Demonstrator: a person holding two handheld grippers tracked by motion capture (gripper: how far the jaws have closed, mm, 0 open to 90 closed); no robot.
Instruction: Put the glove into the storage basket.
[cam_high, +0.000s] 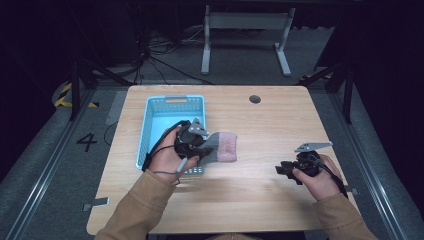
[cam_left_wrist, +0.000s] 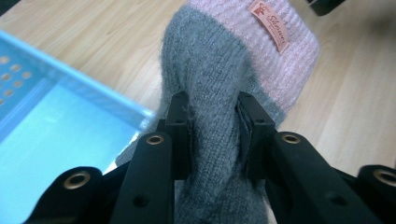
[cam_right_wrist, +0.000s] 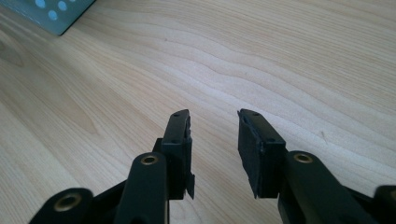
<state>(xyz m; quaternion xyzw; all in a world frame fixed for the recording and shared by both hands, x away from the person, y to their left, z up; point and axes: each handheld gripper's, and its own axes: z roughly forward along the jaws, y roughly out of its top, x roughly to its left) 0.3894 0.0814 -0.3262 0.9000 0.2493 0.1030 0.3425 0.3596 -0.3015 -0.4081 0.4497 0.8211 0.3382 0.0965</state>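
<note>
I look down on a light wooden table (cam_high: 260, 195) that takes up most of the high view, with dark floor around it. Toward its left side sits a pale blue perforated basket (cam_high: 150, 125), long side running away from me, its inside bare where I can see it. Just right of the basket's near corner is a knitted sock (cam_high: 224, 146), grey in the body with a pink ribbed cuff; the cuff end points to the right over the table. In the left gripper view the sock's cuff carries a small orange label (cam_left_wrist: 269, 24), and the blue basket wall lies just beside the sock at the left. My left gripper (cam_high: 200, 147) is clamped on the grey part of the sock, the jaws pinching the fabric from both sides so it bulges between them. My right gripper (cam_high: 281, 170) rests well apart from the sock, near the table's right edge, pointing left. In the right gripper view its jaws stand parted with nothing between them, bare wood grain beneath, and a corner of the basket at the top left.
</note>
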